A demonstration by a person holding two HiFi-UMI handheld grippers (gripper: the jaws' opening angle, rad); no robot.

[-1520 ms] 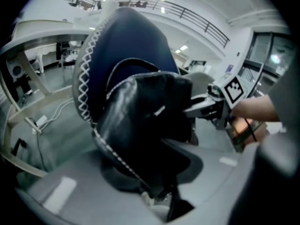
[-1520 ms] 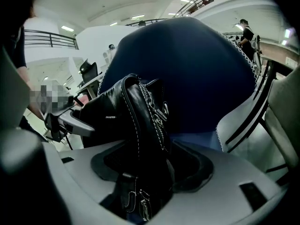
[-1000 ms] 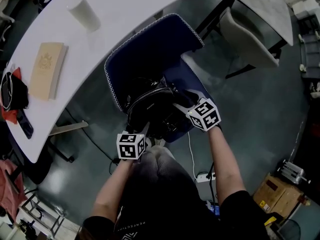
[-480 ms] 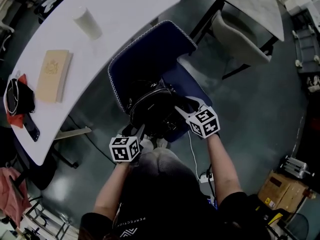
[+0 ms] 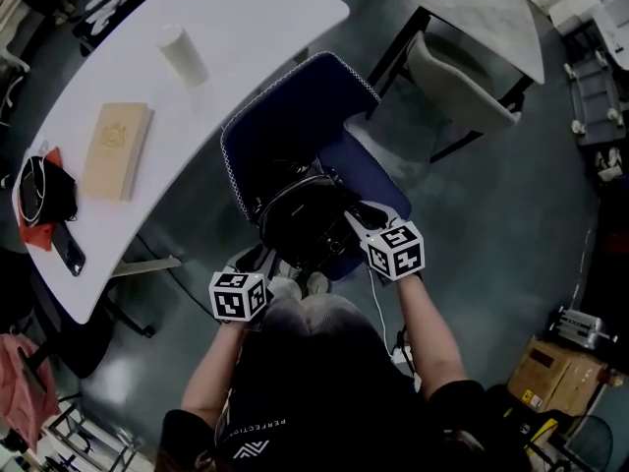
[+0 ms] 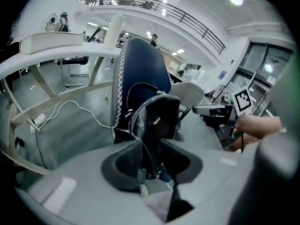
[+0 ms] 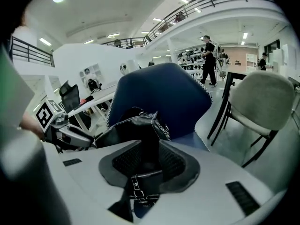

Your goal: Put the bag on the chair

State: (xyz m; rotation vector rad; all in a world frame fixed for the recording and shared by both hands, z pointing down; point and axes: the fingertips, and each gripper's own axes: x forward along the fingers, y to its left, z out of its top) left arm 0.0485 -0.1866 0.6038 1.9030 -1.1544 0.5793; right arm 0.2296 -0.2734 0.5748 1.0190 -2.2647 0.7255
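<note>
Head view: the black bag (image 5: 300, 226) sits on the seat of the blue chair (image 5: 295, 106), centre of frame, just in front of the person's knees. Both grippers reach to it from the lower centre, one on each side.

Left gripper view: the left gripper (image 6: 151, 158) has just been closing its jaws. They now stand about half closed, pads against a thin dark strap of the bag that runs up through the gap. The bag stands upright against the chair back.

Right gripper view: the right gripper (image 7: 149, 158) has likewise just been closing. Its pads sit against a strap with a buckle (image 7: 142, 187), which hangs below the jaws.

At upper left of the head view, a white table (image 5: 246, 28) carries a cup (image 5: 184, 55) and a book (image 5: 118, 150).
</note>
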